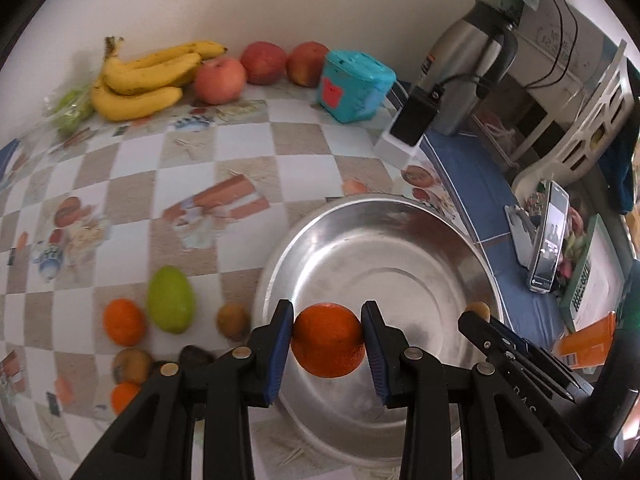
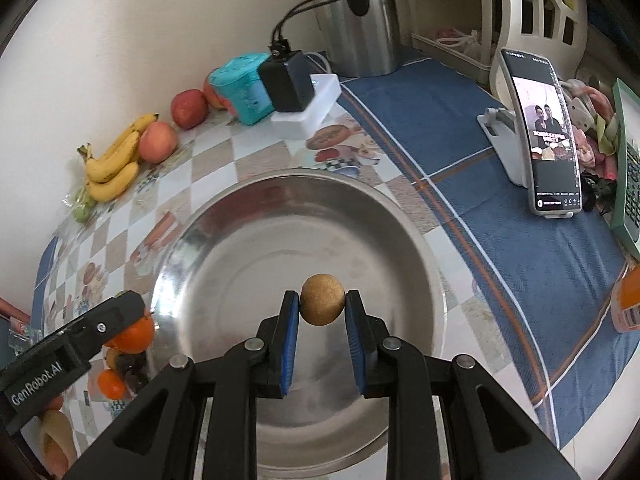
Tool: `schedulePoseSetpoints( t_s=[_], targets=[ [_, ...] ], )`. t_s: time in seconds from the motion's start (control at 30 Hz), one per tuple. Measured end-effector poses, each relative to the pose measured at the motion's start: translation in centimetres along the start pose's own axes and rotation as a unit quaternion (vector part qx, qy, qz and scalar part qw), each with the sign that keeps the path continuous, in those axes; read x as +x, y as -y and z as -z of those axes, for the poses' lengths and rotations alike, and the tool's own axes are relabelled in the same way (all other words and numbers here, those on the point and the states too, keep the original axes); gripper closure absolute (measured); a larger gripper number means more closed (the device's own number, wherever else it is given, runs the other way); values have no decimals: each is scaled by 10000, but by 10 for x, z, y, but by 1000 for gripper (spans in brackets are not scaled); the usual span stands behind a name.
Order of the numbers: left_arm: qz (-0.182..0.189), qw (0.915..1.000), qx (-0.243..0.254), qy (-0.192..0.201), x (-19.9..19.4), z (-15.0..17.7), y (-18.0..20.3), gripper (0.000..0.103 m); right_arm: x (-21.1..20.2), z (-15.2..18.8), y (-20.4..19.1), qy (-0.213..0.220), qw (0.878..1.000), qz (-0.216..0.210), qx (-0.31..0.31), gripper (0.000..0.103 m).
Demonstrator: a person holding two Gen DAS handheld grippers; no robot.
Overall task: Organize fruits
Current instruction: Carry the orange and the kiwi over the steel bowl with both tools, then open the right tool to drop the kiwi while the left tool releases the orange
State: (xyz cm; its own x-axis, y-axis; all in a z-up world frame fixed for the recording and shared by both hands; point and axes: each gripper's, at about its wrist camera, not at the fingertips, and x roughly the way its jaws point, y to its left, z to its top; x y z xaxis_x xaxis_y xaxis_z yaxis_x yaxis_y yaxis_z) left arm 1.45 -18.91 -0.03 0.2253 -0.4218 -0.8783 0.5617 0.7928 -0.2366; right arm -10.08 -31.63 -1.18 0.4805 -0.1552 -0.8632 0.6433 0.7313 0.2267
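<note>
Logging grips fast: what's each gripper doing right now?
Left gripper: closed on an orange.
Right gripper: closed on a small brown fruit.

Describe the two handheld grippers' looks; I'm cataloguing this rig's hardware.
Both the left gripper and the right gripper are matte black plastic with triangular cut-outs in the arms, silver round pivot pins and flat blue ribbed pads on the fingers. White "GenRobot.AI" lettering runs along the left one's side. No cables, hands or sleeves show.
</note>
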Motion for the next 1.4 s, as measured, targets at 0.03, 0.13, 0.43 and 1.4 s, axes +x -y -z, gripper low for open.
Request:
schedulePoseSetpoints(
  t_s=[0.03, 0.13, 0.43, 1.4],
  targets=[
    [9, 10000, 1, -14, 4, -1, 0, 65, 2, -1, 2, -15, 10000, 5, 12, 79],
    [-25, 10000, 53, -31, 14, -3, 2, 65, 9, -2, 7, -71, 10000, 50, 13, 79],
    [-146, 9996, 215, -97, 30, -1, 8, 65, 24, -4, 12, -216, 9998, 38, -44, 79],
    [-566, 9983, -121, 57, 8, -4, -9, 34, 19, -5, 6, -133, 9996, 166, -209, 41]
  ],
)
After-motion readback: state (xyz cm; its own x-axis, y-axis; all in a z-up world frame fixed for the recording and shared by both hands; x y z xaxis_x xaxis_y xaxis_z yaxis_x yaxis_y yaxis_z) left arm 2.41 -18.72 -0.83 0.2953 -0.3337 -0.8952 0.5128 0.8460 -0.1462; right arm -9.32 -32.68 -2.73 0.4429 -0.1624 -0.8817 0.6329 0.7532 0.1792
